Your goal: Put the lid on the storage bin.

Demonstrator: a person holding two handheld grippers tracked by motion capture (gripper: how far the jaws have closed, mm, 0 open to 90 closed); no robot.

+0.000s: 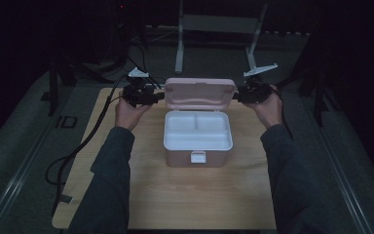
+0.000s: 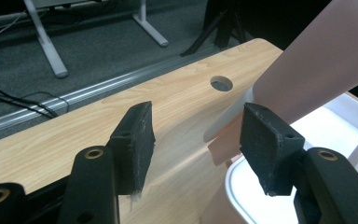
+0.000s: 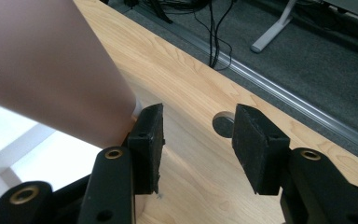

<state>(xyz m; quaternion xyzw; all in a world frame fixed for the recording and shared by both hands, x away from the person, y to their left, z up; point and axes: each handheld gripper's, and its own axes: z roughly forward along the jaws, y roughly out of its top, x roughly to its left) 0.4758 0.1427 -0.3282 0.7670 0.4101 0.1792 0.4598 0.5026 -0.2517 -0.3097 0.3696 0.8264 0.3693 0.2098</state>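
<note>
High view: a pink box sits mid-table, its lid raised. The left gripper and right gripper flank the lid's two ends.

Left gripper view: jaws parted, nothing between them; the lid stands just beside one pad.

Right gripper view: jaws parted and empty, one pad touching the lid's outside.

The box looks like light, stiff, smooth plastic; push on the lid's end edges.

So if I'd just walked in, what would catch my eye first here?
Probably the pale pink plastic box in the middle of the light wooden table, its hinged lid standing open over a white divided tray. Next, the two black hand-held grippers, left gripper and right gripper, one at each side edge of that lid, jaws apart with nothing clamped between them.
</note>
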